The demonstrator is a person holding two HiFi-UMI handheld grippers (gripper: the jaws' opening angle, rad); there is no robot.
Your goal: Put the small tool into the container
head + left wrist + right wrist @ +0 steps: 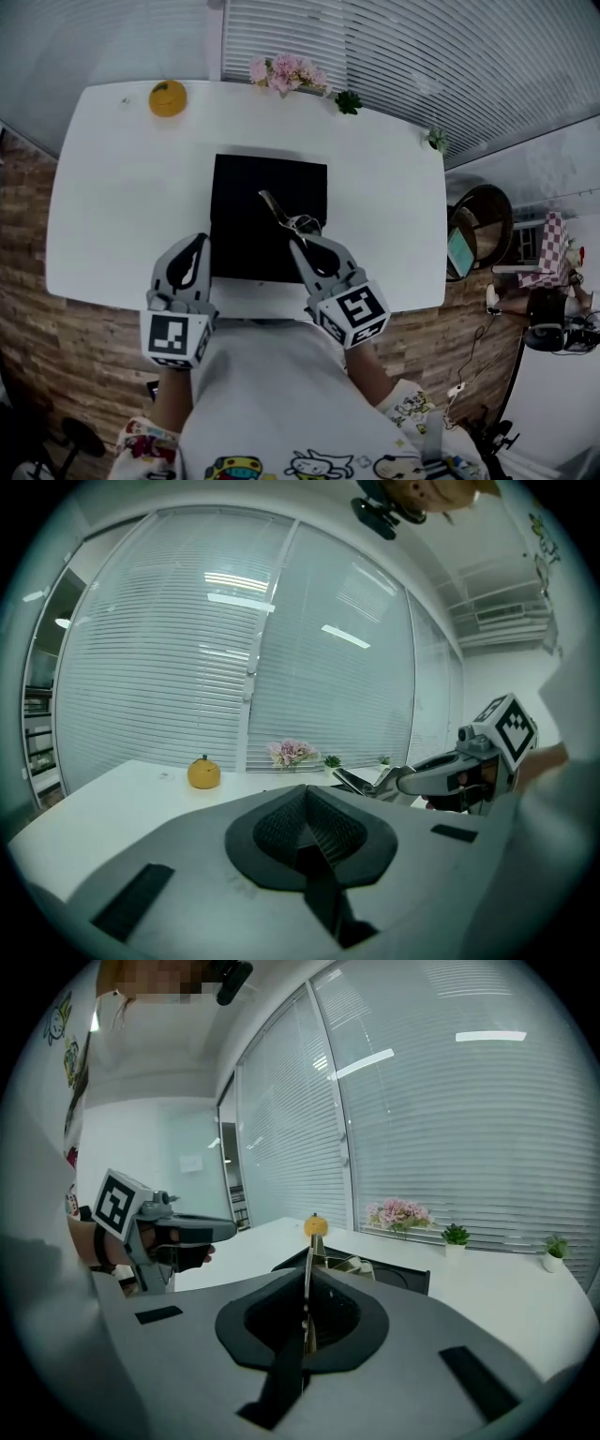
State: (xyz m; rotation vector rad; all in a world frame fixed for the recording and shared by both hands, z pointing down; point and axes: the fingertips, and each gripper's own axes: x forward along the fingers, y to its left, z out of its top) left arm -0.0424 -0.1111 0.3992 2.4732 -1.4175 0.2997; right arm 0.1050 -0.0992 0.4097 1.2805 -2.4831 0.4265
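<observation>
A black, square, shallow container point(239, 220) lies in the middle of the white table point(122, 197). My right gripper point(298, 236) hovers over its right half, shut on a small metal tool point(278, 211) that sticks forward over the container. In the right gripper view the tool point(307, 1283) shows as a thin blade clamped between the jaws, with the container point(398, 1277) beyond. My left gripper point(200, 241) is at the container's front left corner, shut and holding nothing. From the left gripper view the right gripper point(441, 776) and tool point(351, 780) show at the right.
An orange point(168, 97) sits at the table's far left. Pink flowers point(286, 72) and two small potted plants point(348, 101) point(436, 139) line the far edge by the window blinds. A round stool point(478, 225) stands right of the table.
</observation>
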